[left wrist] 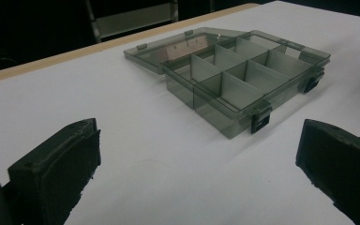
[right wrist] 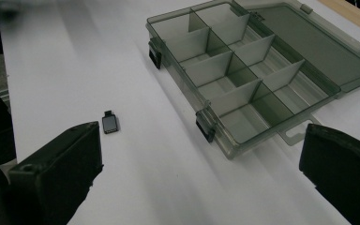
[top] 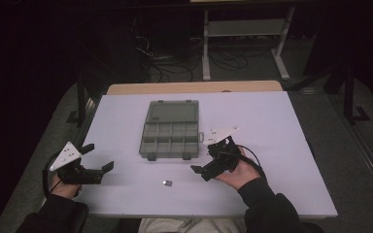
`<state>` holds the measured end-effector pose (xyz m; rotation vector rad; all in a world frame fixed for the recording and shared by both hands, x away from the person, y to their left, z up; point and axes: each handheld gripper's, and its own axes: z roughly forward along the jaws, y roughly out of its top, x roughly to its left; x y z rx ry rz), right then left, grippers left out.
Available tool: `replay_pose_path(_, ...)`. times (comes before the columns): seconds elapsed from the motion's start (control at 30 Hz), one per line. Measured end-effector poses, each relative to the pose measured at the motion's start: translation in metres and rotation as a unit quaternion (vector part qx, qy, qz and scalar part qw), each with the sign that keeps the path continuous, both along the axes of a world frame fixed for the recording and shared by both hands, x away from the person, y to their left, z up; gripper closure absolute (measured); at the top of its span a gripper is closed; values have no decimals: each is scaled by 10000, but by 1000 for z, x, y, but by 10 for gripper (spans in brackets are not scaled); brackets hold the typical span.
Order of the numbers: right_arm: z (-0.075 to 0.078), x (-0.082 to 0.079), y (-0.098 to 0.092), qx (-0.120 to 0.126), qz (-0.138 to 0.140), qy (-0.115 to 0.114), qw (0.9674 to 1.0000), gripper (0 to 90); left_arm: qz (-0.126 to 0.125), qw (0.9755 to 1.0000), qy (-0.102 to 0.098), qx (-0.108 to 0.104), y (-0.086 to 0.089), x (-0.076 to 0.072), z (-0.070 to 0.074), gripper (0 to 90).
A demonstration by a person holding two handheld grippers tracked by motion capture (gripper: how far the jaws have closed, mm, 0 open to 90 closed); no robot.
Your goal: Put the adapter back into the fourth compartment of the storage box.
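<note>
Jaws wide apart on the right gripper (top: pixel 212 160), holding nothing, tips aimed toward the person's left across the tabletop (top: pixel 281 145). Just beyond them, at about 10 o'clock in the right gripper view, a small dark chip (right wrist: pixel 110 123), perhaps a memory card, too small to tell, lying flat with its long axis running roughly 12 to 6. Farther out at 1 o'clock, the open compartment box (right wrist: pixel 243 79), lid folded back, cells apparently bare. Much nearer the right hand than the left gripper (top: pixel 99 158), also spread wide and idle near the tabletop's left edge.
</note>
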<state>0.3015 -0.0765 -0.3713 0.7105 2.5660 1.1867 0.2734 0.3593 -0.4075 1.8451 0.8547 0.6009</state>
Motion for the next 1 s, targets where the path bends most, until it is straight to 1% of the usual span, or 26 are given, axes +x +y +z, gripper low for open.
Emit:
replay_pose_path(0.03, 1, 1, 3, -3, 49, 12, 10000, 0, -4, 10000, 5, 6, 0, 0, 0, 0)
replay_pose_path(0.2, 0, 1, 8, -35, 102, 43, 9999, 0, 2, 10000, 0, -8, 0, 0, 0, 0)
replay_pose_path(0.23, -1, 1, 11, -58, 154, 40, 9999, 0, 2, 10000, 2, -6, 0, 0, 0, 0)
replay_pose_path(0.63, -5, 1, 23, -134, 283, 105, 9995, 0, 0, 10000, 1, -8, 0, 0, 0, 0)
replay_pose_path(0.67, -7, -1, 27, -182, 360, 123, 9991, 0, -1, 10000, 2, -7, 0, 0, 0, 0)
replay_pose_path(0.8, -9, -2, 33, -232, 430, 144, 9987, 0, -4, 10000, -1, -7, 0, 0, 0, 0)
replay_pose_path(1.0, -10, -2, 40, -239, 534, 170, 9981, 0, -2, 10000, 2, -7, 0, 0, 0, 0)
